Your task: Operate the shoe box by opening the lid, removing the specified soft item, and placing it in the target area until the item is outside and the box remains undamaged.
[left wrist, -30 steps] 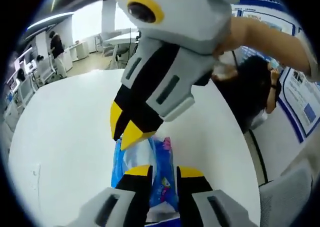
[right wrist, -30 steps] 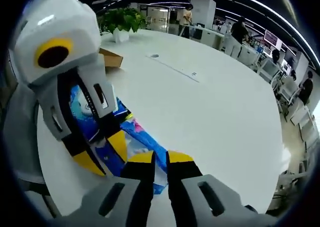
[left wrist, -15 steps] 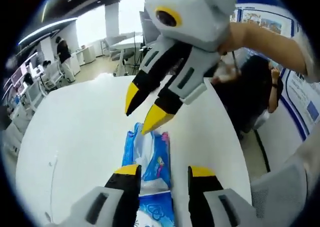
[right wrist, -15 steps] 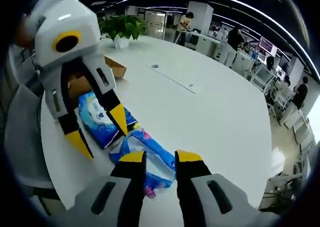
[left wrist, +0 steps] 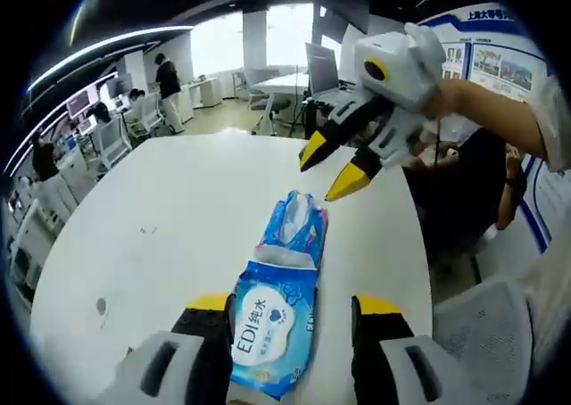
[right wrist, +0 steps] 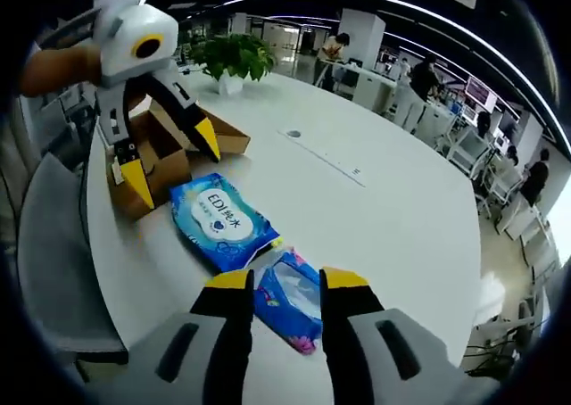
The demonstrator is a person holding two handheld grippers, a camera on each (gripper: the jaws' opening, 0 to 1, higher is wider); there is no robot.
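Two soft blue packs lie end to end on the white table (left wrist: pixel 152 218). The large wipes pack (left wrist: pixel 270 326) marked EDI rests between the spread jaws of my left gripper (left wrist: pixel 293 305), which is open and holds nothing. Beyond it lies the smaller flowered pack (left wrist: pixel 295 229). My right gripper (left wrist: pixel 326 175) hovers open above the table's far right. In the right gripper view the smaller pack (right wrist: pixel 291 298) lies between the jaws of my open right gripper (right wrist: pixel 287 280), with the EDI pack (right wrist: pixel 219 219) beyond. The left gripper (right wrist: pixel 174 164) hangs open beside the open cardboard shoe box (right wrist: pixel 165 151).
A potted plant (right wrist: pixel 234 57) stands on the table behind the box. A grey chair (right wrist: pixel 53 271) sits at the table's near edge, another chair (left wrist: pixel 482 334) to the right. A person's arm (left wrist: pixel 500 111) holds the right gripper. People and desks fill the office behind.
Both grippers have opened, let go of the packs and drawn back and apart. The two packs now rest flat on the table, and the shoe box has come into the right gripper view.
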